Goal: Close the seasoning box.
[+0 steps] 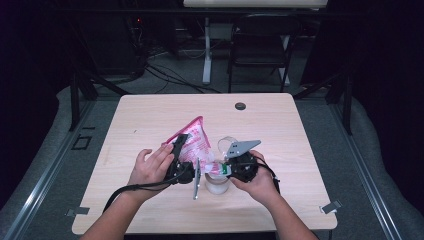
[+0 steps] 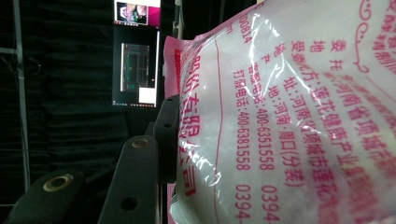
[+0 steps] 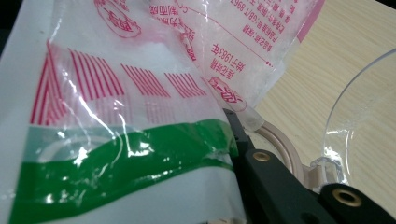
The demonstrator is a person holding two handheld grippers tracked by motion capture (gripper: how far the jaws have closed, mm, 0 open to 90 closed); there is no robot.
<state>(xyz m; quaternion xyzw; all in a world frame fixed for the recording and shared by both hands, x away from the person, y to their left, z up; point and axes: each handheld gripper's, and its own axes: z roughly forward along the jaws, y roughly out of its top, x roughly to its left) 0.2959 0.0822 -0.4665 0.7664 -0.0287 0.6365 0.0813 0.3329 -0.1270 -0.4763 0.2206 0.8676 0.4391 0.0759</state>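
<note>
Here the left gripper [image 1: 179, 150] and right gripper [image 1: 231, 165] each pinch the pink bag [image 1: 194, 140] with closed fingers, tilting it at mid-worktop [image 1: 150, 115] over the jar [image 1: 218, 184] at 6 o'clock. Pouring seems underway; next calls for tipping gently.

Pink-white printed plastic bag [image 1: 194, 141] w/ white granules — tilted up, above clear jar [image 1: 218, 185], mid-table.

The bag [image 2: 289, 116] runs off the top, right and bottom edges in the left gripper view. It hides the left tongs' [image 1: 184, 150] tips. The jar [image 1: 218, 184] sits mostly hidden under the hands.
</note>
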